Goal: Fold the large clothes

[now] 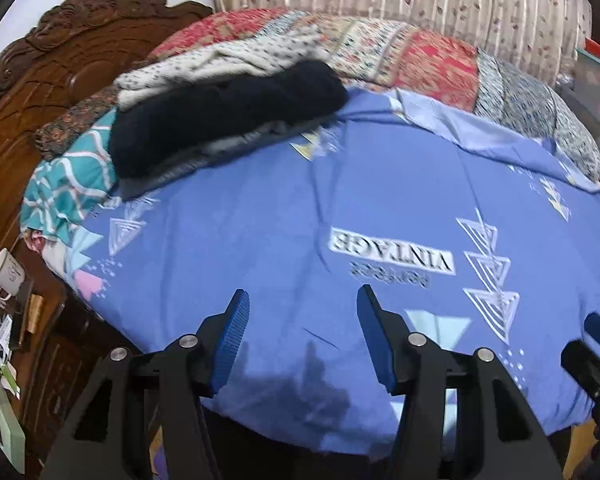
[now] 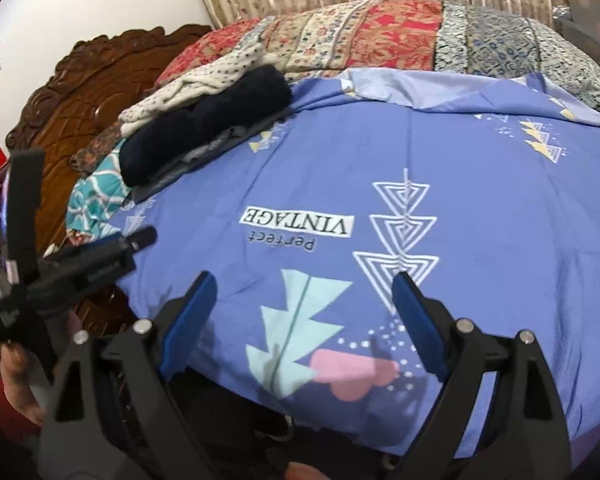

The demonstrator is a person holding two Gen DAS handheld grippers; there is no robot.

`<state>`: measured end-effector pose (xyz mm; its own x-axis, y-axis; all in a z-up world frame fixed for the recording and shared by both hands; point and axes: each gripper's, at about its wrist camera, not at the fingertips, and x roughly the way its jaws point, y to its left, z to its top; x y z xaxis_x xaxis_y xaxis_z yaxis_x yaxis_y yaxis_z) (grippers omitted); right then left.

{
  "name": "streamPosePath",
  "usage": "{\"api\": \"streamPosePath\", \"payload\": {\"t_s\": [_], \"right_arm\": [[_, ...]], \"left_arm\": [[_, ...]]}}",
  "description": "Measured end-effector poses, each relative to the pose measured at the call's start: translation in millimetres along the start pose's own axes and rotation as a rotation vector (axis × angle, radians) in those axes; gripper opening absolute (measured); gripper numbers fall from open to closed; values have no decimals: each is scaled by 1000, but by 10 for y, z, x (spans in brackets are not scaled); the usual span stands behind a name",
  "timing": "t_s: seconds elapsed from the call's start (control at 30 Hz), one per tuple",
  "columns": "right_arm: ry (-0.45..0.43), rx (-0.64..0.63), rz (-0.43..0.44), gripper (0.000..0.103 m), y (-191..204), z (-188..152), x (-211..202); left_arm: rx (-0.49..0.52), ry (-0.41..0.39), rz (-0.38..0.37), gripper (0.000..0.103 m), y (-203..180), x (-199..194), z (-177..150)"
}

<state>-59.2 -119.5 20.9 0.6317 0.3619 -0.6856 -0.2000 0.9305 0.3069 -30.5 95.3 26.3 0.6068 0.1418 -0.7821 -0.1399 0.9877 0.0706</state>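
My left tool (image 1: pixel 300 336) hangs empty, jaws apart, over the blue printed bedsheet (image 1: pixel 340 208); a dark folded garment (image 1: pixel 224 116) lies near the carved headboard (image 1: pixel 60 72).

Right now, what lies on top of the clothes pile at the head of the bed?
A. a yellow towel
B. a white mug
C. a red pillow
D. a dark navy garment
D: a dark navy garment lies on top of the grey folded clothes, beside a white dotted one.
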Motion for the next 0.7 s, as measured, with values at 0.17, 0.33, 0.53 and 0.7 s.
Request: {"api": "streamPosePath", "payload": {"t_s": [0.17,0.33,0.53,0.7], "right_arm": [[4,19,-5,85,-95,-39,2],[11,13,6,85,-94,-48,30],[43,15,13,85,-83,-84,117],[63,29,35,85,-86,-121,164]], "left_arm": [[57,25,5,77,-249,30,-142],[60,22,27,78,-261,17,-156],[21,29,51,81,-170,39,-162],[29,35,74,81,-185,59,-179]]}}
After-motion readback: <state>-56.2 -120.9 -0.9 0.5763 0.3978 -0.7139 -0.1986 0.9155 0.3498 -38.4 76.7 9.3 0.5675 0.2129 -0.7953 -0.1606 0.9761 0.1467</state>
